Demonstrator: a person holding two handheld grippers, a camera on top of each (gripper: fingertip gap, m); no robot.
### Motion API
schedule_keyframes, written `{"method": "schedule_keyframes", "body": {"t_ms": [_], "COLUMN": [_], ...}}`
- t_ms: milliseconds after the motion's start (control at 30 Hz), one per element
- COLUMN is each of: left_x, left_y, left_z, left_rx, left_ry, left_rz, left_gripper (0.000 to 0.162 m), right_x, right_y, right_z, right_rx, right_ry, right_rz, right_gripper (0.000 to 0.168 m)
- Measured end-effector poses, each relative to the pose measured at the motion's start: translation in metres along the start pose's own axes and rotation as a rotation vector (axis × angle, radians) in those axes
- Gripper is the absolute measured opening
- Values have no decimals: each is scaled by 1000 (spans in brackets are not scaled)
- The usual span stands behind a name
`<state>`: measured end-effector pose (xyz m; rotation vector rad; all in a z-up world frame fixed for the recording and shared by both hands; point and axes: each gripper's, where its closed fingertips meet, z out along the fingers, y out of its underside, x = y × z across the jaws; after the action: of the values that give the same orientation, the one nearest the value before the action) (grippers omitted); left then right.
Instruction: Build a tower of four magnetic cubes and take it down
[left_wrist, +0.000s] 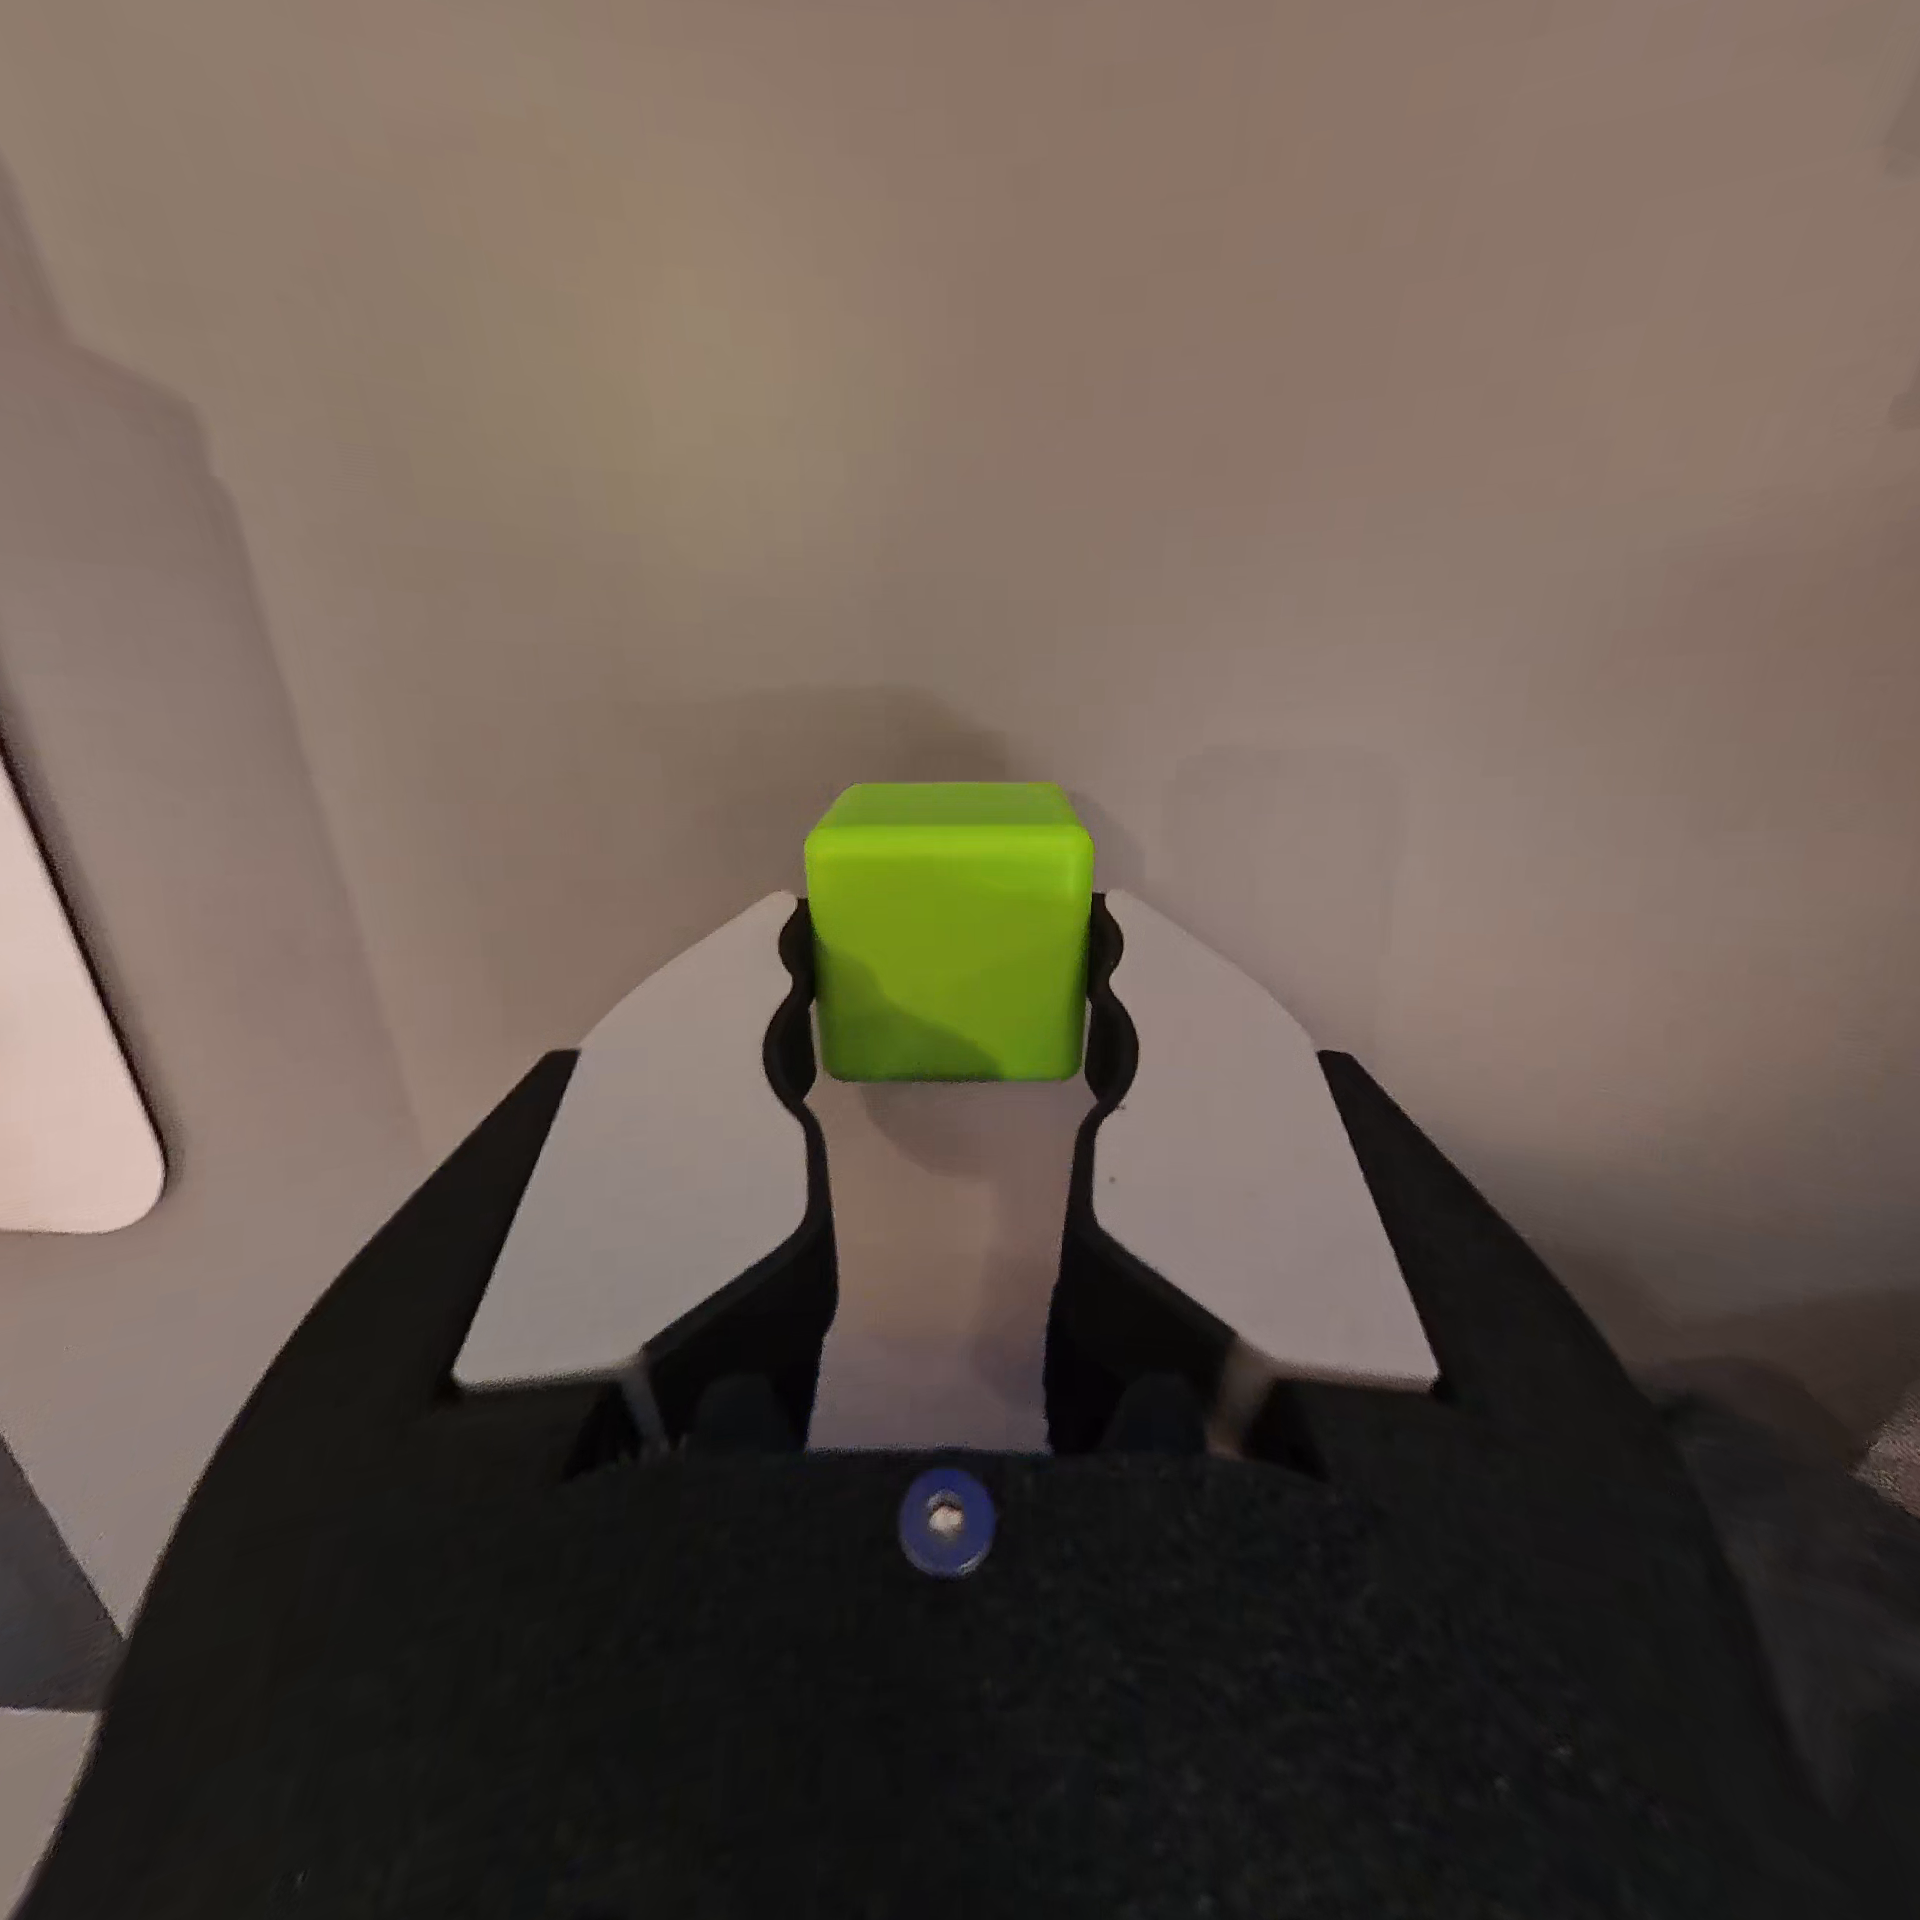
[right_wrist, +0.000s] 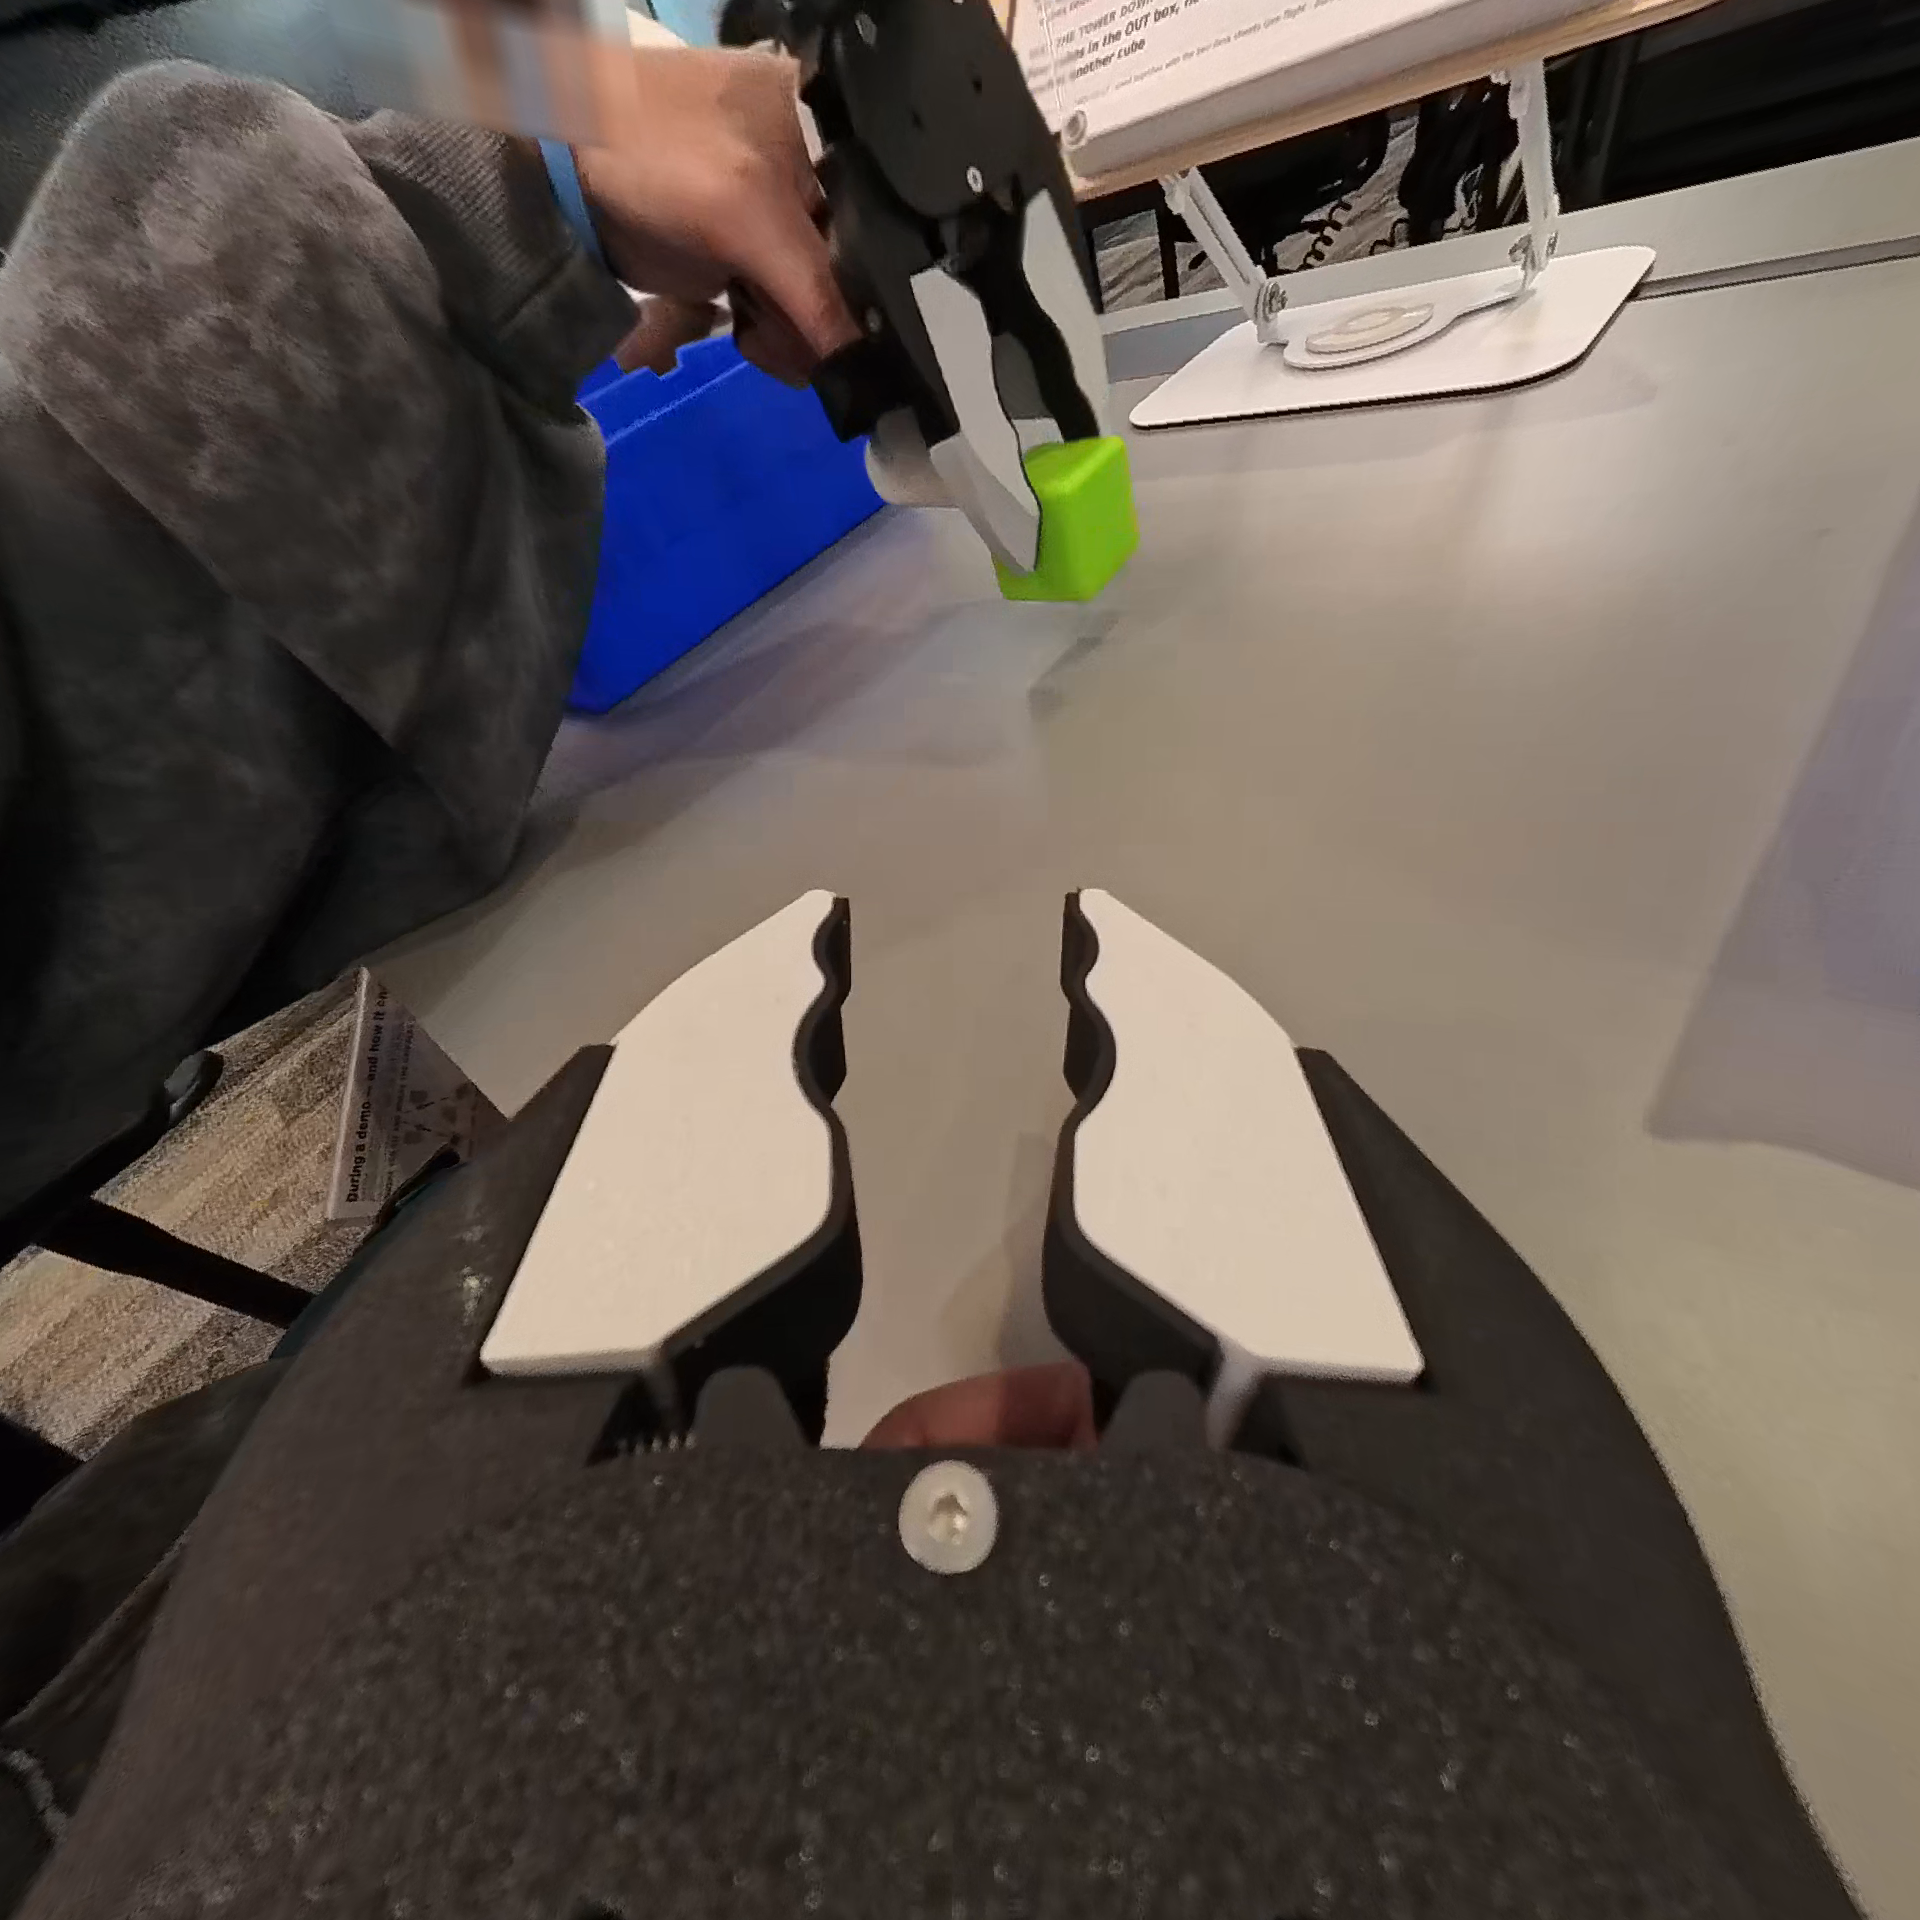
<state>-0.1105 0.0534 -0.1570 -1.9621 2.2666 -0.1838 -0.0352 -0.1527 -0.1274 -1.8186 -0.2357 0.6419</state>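
in the left wrist view, the left gripper (left_wrist: 948, 977) pinches a green cube (left_wrist: 948, 935) between its tips, one black wavy pad pressed to each side face. the cube sits straight ahead of the gripper, right at the far end of the fingers, with the grey table (left_wrist: 1351, 520) under it; whether it touches the surface or hangs just above cannot be told here. the hold is only on the last part of the pads, so the judged risk is that the cube twists or slips out if the gripper tilts, and a magnetic pull from another cube could snap it off line. the cube looks smooth and glossy, bright lime, with rounded edges and no marks.

in the right wrist view, the right gripper (right_wrist: 956, 925) has its fingers spread with nothing between them, low over the table (right_wrist: 1455, 831). well ahead of it and to its left, the left gripper (right_wrist: 1023, 499) comes down at a slant on the green cube (right_wrist: 1081, 520), whose lower edge looks to be at or just off the table. a blue box (right_wrist: 707, 520) stands just beyond the cube on the left, and a white stand (right_wrist: 1403, 343) farther ahead. no other cubes show, so the tower looks barely begun or already down.
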Motion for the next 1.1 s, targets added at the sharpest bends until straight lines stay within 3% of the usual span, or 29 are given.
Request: {"method": "schedule_keyframes", "body": {"t_ms": [500, 633, 800, 933, 1033, 1100], "left_x": [-5, -4, 20, 49, 88, 115], "left_y": [0, 4, 13, 51, 92, 124], "left_z": [20, -5, -83, -153, -164, -152], "left_rx": [-39, -9, 219, 576, 877, 963], "left_ry": [-5, -50, -218, -489, -515, -569], "left_rz": [-7, -37, -74, -358, -671, -794], "left_gripper": [49, 65, 67, 59, 60, 60], "right_x": [1, 1, 1, 1, 0, 0], "right_y": [0, 0, 0, 0, 0, 0], "right_z": [0, -1, -1, -1, -1, 1], "right_rx": [-4, 0, 4, 4, 1, -3], "right_ry": [-1, -3, -4, -1, 1, 0], "right_rz": [8, 15, 18, 13, 4, -1], "right_gripper": [38, 38, 38, 38, 38, 39]}}
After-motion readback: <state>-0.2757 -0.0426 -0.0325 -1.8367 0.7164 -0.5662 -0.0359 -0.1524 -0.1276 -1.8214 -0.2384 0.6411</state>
